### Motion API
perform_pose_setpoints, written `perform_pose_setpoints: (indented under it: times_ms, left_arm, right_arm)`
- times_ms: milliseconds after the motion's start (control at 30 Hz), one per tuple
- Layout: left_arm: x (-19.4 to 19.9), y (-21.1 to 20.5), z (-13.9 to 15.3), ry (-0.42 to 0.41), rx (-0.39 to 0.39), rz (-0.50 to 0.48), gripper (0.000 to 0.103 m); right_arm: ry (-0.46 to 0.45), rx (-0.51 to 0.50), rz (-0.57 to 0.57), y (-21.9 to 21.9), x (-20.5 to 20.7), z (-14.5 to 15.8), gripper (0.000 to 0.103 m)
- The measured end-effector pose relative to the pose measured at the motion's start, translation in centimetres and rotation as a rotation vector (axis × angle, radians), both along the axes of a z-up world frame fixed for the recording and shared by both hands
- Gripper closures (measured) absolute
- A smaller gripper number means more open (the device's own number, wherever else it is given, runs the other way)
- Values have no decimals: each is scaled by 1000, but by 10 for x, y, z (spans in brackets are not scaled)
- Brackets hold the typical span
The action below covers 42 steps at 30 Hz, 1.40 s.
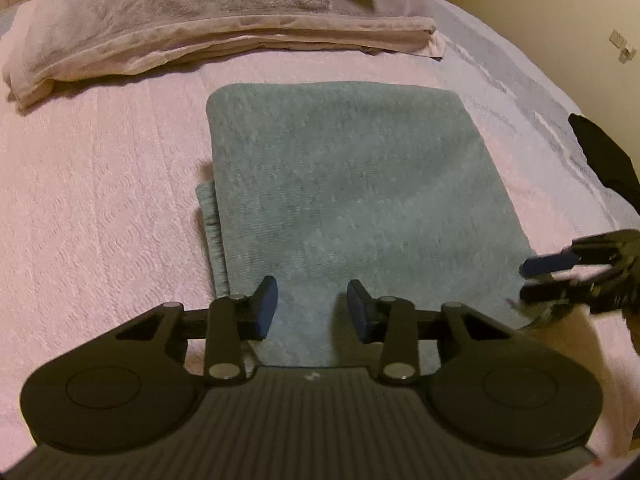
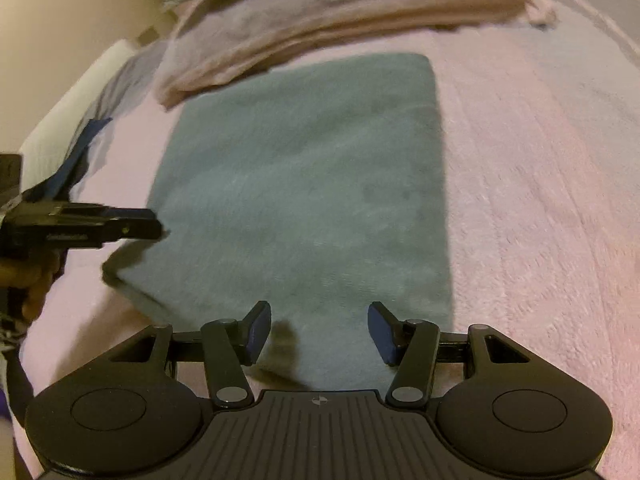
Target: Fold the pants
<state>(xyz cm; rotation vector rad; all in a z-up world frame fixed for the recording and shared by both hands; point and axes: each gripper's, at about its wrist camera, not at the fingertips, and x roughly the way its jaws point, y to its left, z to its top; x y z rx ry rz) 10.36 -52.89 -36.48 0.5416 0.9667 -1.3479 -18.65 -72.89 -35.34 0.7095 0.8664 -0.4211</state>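
The teal pants lie folded into a flat rectangle on the pink bedspread; a lower layer peeks out along their left edge. My left gripper hovers open over the near edge of the fold, with nothing between its blue pads. In the right wrist view the same folded pants fill the middle, and my right gripper stands open above their near edge, empty. The right gripper also shows at the pants' near right corner in the left view; the left gripper shows at their left edge in the right view.
A folded beige blanket lies across the bed beyond the pants, with a pillow on top. A cream wall runs along the bed's far right side. A hand holds the left gripper. Bare bedspread stretches to the right.
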Motion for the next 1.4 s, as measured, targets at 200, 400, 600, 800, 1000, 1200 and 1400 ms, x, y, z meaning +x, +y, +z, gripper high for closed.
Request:
perform_pose_setpoints:
  times_ms: [200,400,600,800,1000,1200,1400]
  left_arm:
    - [-2,-3,-12,-9,28,-3,68]
    - [9,-8,-11,34,45,-13,68]
    - [-1,8,7,54,-11,39,52]
    - [-8,49,22,57,-51,195,41]
    - [-16,61,23,63,-40,253,41]
    - [-40,59,27,73,-51,207,41]
    - [-65,68,46,86,-98,170,41]
  right_arm:
    - [-5,56,37,-22,7,8,51]
    - [-94,66,-69,-70,2,29,41]
    - [-114,177,-26,-131,10,-3,34]
    - [-156,287,90,-154,22,-37,34]
    - [-198,366,67,-165,18,-48,67]
    - [-254,385,-77,-147,-23,-11,77]
    - [-228,340,-397,-80,-112,38,77]
